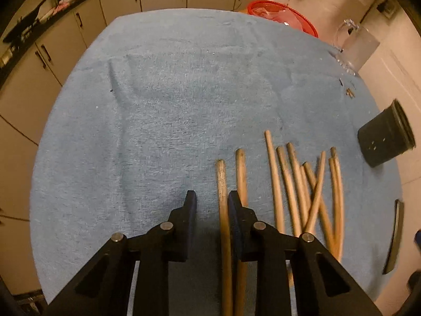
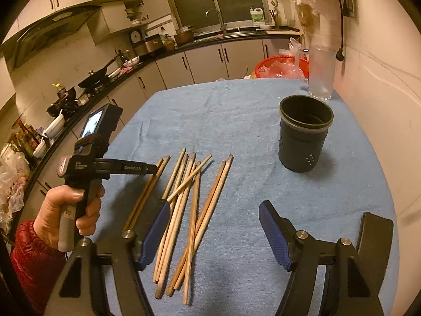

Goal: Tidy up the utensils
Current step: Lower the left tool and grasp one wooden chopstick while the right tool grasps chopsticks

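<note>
Several wooden chopsticks point(image 2: 184, 210) lie in a loose pile on the blue towel point(image 2: 236, 121); they also show in the left wrist view point(image 1: 302, 192). My left gripper point(image 1: 211, 200) is open low over the pile's left side, with one chopstick point(image 1: 223, 210) between its fingers and another point(image 1: 240, 176) just outside the right finger. In the right wrist view the left gripper point(image 2: 152, 168) reaches the leftmost pair. My right gripper point(image 2: 213, 229) is open and empty above the near end of the pile. A dark holder cup point(image 2: 305, 137) stands upright at the right, also visible in the left wrist view point(image 1: 386, 137).
A clear glass pitcher point(image 2: 321, 71) stands behind the cup near the wall. A red basket point(image 2: 281, 65) with plastic bags sits at the table's far edge. Kitchen counters and cabinets point(image 2: 184, 60) run along the left and back.
</note>
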The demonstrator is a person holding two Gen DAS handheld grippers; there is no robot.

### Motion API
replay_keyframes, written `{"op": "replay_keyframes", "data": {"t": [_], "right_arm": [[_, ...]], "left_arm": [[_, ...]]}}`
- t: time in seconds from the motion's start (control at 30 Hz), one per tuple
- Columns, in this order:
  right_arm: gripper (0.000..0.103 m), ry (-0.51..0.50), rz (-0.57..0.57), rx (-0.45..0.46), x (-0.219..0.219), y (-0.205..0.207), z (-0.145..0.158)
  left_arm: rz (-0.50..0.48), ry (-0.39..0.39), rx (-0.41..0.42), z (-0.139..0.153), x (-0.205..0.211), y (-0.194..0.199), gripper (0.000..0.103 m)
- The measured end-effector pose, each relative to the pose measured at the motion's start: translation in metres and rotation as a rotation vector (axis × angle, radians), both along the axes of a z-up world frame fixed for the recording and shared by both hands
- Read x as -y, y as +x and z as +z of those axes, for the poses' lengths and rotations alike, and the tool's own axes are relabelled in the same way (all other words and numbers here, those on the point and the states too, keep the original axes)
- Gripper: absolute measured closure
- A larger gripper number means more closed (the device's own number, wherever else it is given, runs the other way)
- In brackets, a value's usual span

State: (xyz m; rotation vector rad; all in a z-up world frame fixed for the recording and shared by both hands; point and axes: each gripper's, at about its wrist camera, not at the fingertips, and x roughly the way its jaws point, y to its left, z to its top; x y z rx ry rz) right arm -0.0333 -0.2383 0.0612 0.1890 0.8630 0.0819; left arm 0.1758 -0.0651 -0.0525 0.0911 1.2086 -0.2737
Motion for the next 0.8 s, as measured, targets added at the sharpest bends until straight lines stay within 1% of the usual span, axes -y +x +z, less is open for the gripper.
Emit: {"op": "replay_keyframes", "data": {"t": [0.1, 0.17, 0.23, 0.27, 0.3, 0.37, 0.4, 0.47, 0.6, 0.67, 0.73, 0.8], "right_arm": [[0.030, -0.002, -0.011, -0.012, 0.001, 0.006, -0.002], [0.030, 0.018, -0.016, -0.026, 0.001, 0.013, -0.003], [0.031, 0.033, -0.012, -0.035, -0.003, 0.021, -0.004], [0.031, 0.037, -0.012, -0.044, -0.006, 0.025, -0.005], [0.035, 0.052, -0.006, -0.059, -0.009, 0.030, -0.007], [0.049, 0.088, 0.005, -0.087, -0.014, 0.043, -0.012], [0.058, 0.102, 0.011, -0.102, -0.017, 0.050, -0.014], [0.059, 0.115, 0.019, -0.130, -0.024, 0.065, -0.021], [0.059, 0.138, -0.008, -0.168, -0.034, 0.101, -0.037], [0.059, 0.146, -0.036, -0.205, -0.034, 0.121, -0.048], [0.064, 0.160, -0.063, -0.238, -0.032, 0.137, -0.058], [0.064, 0.189, -0.080, -0.273, -0.028, 0.149, -0.068]], "left_arm": [[0.005, 0.004, 0.004, 0.000, -0.001, -0.003, 0.079], [0.013, 0.006, 0.009, 0.000, -0.003, 0.002, 0.079], [0.028, 0.010, 0.020, 0.000, -0.005, 0.003, 0.086], [0.041, 0.026, 0.024, 0.000, -0.006, 0.003, 0.095], [0.051, 0.033, 0.027, 0.000, -0.009, 0.002, 0.095], [0.054, 0.023, 0.025, -0.001, -0.017, -0.002, 0.095], [0.055, 0.029, 0.027, -0.001, -0.020, -0.004, 0.095], [0.056, 0.022, 0.031, -0.001, -0.029, -0.010, 0.095], [0.060, -0.004, 0.027, -0.002, -0.038, -0.014, 0.095], [0.056, -0.015, 0.024, -0.004, -0.039, -0.012, 0.095], [0.052, -0.019, 0.021, 0.000, -0.044, -0.015, 0.095], [0.045, -0.021, 0.021, 0.001, -0.045, -0.014, 0.095]]}}
